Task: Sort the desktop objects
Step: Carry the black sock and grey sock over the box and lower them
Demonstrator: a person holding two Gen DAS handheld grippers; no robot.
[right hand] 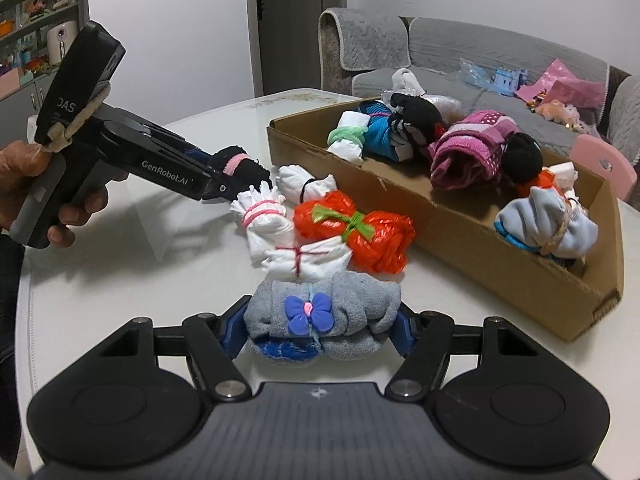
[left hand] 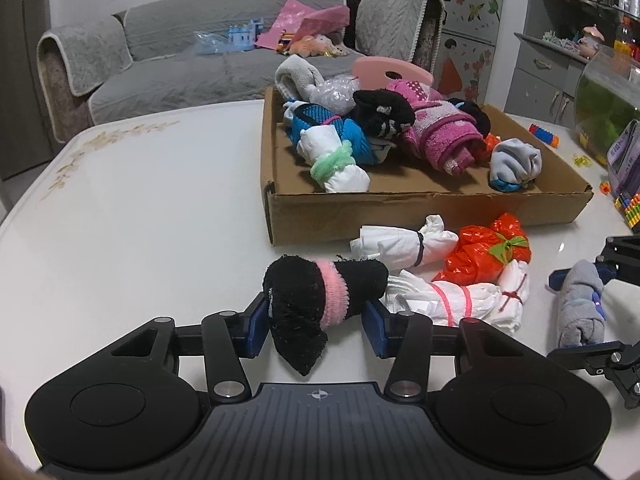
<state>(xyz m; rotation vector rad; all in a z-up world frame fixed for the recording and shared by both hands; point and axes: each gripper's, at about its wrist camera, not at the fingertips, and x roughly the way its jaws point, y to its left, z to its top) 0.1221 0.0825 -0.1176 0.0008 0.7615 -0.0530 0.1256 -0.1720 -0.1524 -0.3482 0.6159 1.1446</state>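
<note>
My left gripper (left hand: 316, 326) is shut on a black sock roll with a pink band (left hand: 320, 300), just above the white table (left hand: 140, 220). It also shows in the right wrist view (right hand: 236, 168). My right gripper (right hand: 320, 326) is shut on a grey sock roll with a blue flower tie (right hand: 324, 320), seen in the left wrist view (left hand: 580, 308) too. Between them lie two white bundles (left hand: 460, 300) (left hand: 400, 240) and an orange bag bundle (left hand: 488, 252). A cardboard box (left hand: 420, 208) behind them holds several rolled socks and a pink towel (left hand: 436, 136).
A grey sofa (left hand: 180, 64) with toys stands behind the table. A pink chair back (left hand: 392, 70) is behind the box. Shelves, a fish bowl (left hand: 608, 108) and small toys are at the right. A hand (right hand: 24, 184) holds the left gripper.
</note>
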